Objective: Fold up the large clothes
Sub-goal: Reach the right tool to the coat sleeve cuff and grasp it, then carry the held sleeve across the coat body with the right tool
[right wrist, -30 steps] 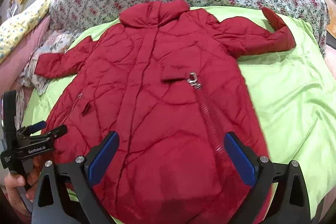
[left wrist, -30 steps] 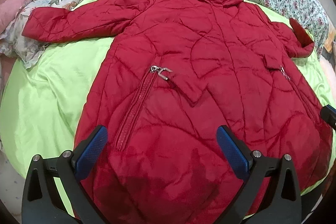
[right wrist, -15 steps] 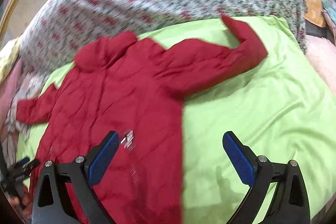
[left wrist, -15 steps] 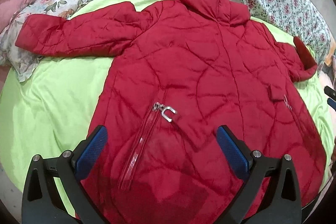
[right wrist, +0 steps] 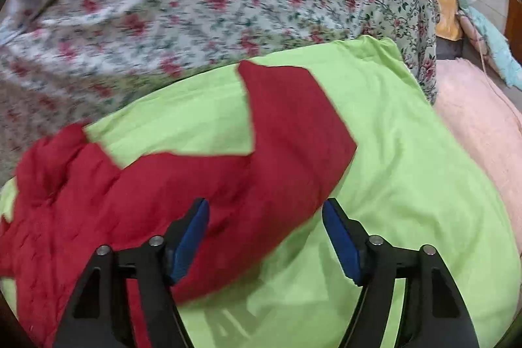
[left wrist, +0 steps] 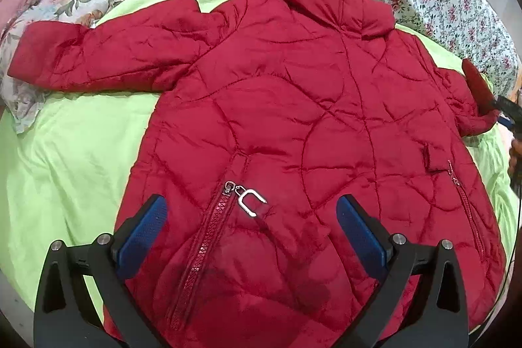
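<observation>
red coat (left wrist: 293, 106) flat | left gripper (left wrist: 251, 227) spread above hem | right gripper (right wrist: 266, 237) closing over sleeve (right wrist: 261, 158), untouched

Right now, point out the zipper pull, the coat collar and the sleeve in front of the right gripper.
zipper pull (left wrist: 250, 201): left wrist view, on the silver U-shaped ring.
coat collar (left wrist: 329, 0): left wrist view, middle of the folded collar.
sleeve (right wrist: 287, 132): right wrist view, on the bent forearm part, above the closing jaws.

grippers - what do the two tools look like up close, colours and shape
Both match: the left tool and right tool each have two black angular plastic fingers with triangular cut-outs, silver round bolts at the joints, and blue textured pads on the inner faces. No cables or markings are visible on them.
</observation>
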Demonstrator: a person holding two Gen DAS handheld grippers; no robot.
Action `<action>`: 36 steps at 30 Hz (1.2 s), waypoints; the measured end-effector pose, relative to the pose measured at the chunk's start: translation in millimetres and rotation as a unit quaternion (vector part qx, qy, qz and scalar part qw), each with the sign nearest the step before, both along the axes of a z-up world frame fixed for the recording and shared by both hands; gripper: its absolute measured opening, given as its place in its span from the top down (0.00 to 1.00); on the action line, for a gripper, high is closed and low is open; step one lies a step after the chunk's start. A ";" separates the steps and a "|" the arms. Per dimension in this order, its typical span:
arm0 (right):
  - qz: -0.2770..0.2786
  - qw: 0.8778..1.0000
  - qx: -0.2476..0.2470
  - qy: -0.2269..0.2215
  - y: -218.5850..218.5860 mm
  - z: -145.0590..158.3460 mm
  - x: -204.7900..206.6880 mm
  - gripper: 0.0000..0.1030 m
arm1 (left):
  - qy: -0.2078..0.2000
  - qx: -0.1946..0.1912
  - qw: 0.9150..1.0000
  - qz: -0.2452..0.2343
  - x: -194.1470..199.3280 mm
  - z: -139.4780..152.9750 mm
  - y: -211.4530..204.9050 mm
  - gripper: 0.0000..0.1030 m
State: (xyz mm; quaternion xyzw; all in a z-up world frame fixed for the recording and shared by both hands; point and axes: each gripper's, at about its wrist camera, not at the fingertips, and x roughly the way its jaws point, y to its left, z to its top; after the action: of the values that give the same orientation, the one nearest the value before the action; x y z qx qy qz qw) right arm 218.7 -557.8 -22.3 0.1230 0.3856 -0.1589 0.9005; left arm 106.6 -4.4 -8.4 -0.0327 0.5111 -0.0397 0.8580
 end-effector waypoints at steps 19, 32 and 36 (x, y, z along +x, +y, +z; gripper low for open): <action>0.118 0.990 0.058 -0.051 55.6 16.6 11.1 0.86 | 0.015 -0.003 1.000 -0.003 -2.6 -11.6 -0.2 0.00; 0.297 0.942 0.142 -0.067 204.3 31.3 -27.8 0.87 | 0.011 -0.028 1.000 0.006 -11.3 -7.9 17.3 0.00; 0.355 0.923 0.139 -0.053 251.1 19.6 -30.0 0.87 | 0.012 -0.053 0.999 0.005 -12.3 -7.5 26.6 0.00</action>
State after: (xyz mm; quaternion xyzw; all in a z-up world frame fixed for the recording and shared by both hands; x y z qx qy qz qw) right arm 188.7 -306.6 -2.7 0.1102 0.3741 0.2334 0.8908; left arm 94.3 22.2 -15.9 -0.0807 0.5181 -0.0624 0.8492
